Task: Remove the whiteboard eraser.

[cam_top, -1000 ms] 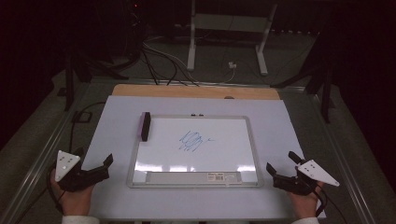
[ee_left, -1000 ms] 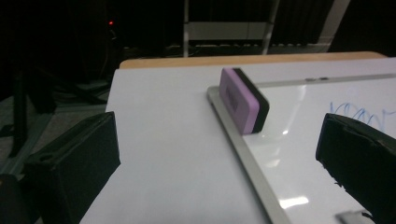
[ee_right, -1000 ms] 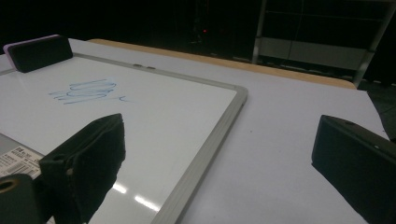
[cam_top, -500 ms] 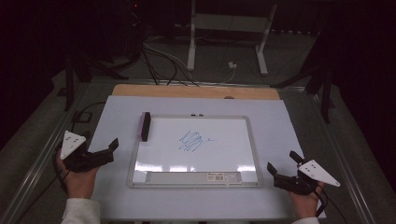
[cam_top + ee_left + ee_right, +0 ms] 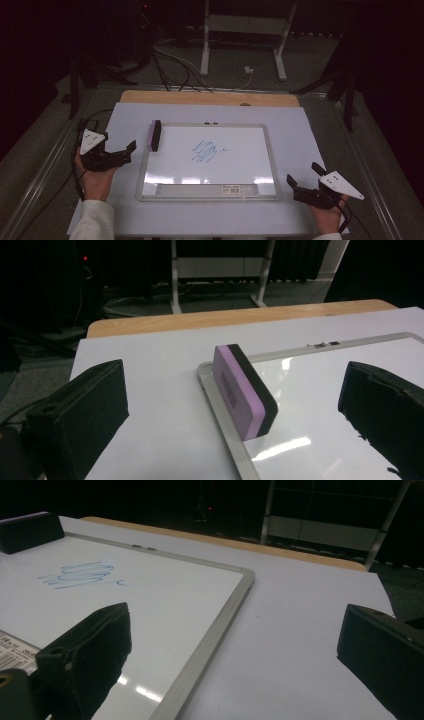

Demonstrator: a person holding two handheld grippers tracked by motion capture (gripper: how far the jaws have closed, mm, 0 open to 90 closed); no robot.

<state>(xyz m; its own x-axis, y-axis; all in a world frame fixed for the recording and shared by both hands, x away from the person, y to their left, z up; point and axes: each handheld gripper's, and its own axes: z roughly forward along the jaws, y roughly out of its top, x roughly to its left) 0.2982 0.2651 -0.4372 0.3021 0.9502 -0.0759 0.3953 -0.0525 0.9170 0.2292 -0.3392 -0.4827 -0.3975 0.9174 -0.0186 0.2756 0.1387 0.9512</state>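
Left gripper [image 5: 127, 152], jaws open, is approaching the eraser [image 5: 155, 135] at its 1 o'clock; blue scribble [image 5: 206, 151] is remaining unwiped; right gripper [image 5: 303, 180] is idling, jaws open

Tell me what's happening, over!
Left gripper open, nearing eraser. Right gripper open, idle. Eraser on whiteboard edge, blue scribble unwiped. Path clear.

At frame centre, a purple-and-black eraser [image 5: 245, 390] lies on the whiteboard's [image 5: 350, 365] left frame edge. The left tool [image 5: 240, 415] is spread wide, its jaws at lower left and lower right, apart from the eraser.
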